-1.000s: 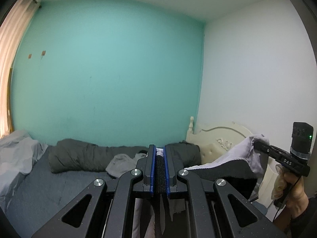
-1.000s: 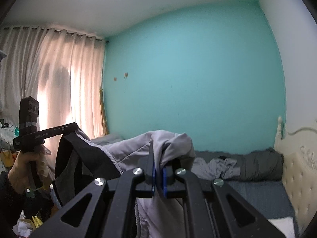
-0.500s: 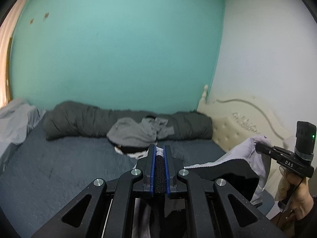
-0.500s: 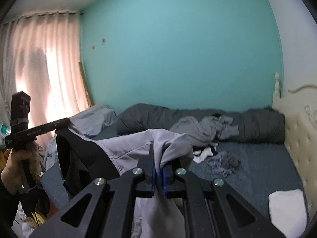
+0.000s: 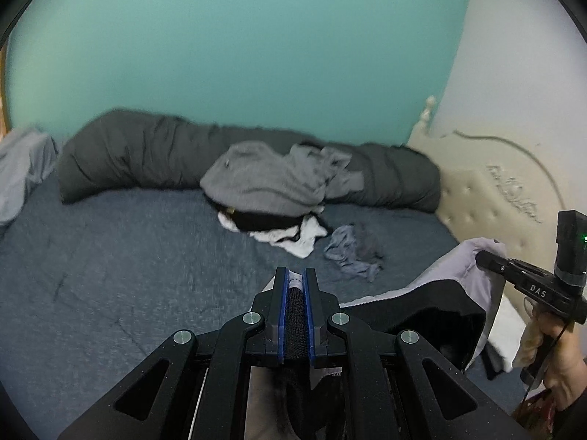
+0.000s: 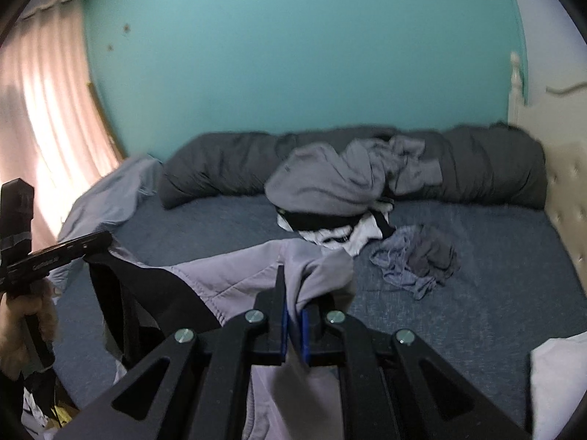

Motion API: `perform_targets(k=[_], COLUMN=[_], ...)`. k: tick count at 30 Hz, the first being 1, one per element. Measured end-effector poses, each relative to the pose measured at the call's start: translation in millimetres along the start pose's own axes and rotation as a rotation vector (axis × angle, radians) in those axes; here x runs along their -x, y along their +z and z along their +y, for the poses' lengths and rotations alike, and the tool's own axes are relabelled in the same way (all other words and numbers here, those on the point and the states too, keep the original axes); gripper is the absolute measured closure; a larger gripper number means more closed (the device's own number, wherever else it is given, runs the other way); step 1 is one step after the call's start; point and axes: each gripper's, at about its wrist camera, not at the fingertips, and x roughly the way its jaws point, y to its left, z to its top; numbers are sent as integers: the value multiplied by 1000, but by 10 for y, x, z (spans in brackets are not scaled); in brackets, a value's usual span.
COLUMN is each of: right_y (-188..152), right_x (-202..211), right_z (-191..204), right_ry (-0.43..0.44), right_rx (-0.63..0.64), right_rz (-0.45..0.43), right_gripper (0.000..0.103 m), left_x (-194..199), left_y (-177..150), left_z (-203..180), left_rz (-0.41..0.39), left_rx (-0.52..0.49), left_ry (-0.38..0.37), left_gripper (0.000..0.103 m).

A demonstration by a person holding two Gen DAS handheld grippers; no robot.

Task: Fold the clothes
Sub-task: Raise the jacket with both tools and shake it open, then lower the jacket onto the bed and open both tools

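Left wrist view: the left gripper (image 5: 296, 286) is closed on a black ribbed edge of the garment (image 5: 414, 308), a lilac-grey piece with black panels that spans to the right gripper (image 5: 480, 258) at 3 o'clock. White lettering "DAS" can be read on the right gripper's black body; a green light glows on the module above it, and the person's right hand (image 5: 557, 363) grips the handle below. At 12 o'clock on the blue-grey bed (image 5: 110, 264) lies a pile of grey, black and white clothes (image 5: 271, 187), with a small crumpled blue-grey cloth (image 5: 352, 256) at 1 o'clock. A dark grey rolled duvet (image 5: 139, 157) runs along the teal wall (image 5: 256, 55); the cream headboard (image 5: 495, 190) stands at 2 o'clock.

Right wrist view: the right gripper (image 6: 293, 315) is clamped on a bunched lilac-grey fold of the garment (image 6: 234, 275), which hangs above the near edge of the bed (image 6: 477, 315) and stretches to 9 o'clock, where the left gripper (image 6: 102, 242) pinches its black edge. Pale writing on the left gripper's body is too blurred to read. The left hand (image 6: 22, 326) holds its handle. Pink curtains (image 6: 47, 128) hang at 10 o'clock.
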Motion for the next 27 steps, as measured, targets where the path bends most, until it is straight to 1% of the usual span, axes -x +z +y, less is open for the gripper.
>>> perform_targets(k=[7,12,16,23,25,27], right_y=[-6,-135,-302,-665,-772,-852], right_x=[-1133,-1712,-2118,-2665,-2784,-2854], right_z=[-456,-688,-854,-1036,-1093,-1137], right_ry=[-33,-59,-77,-77,-84,-100], right_rx=[-26,-37,-43,-71,-93,-112], right_rz=[101,163,213,273,299,311], right_gripper=[98,98,98,98,95,94], left_x=[-1126,-1853,-2340,-2984,-3114,-3166], left_y=[-5,-91,-245,-644,-762,-824], left_z=[271,449,594,845,928,965], left_rz=[96,162,218,304,324,332], left_rx=[30,63,89,136,157,148], left_ry=[28,46,52,60,51,49], left_gripper=[95,95,94,92,90,86])
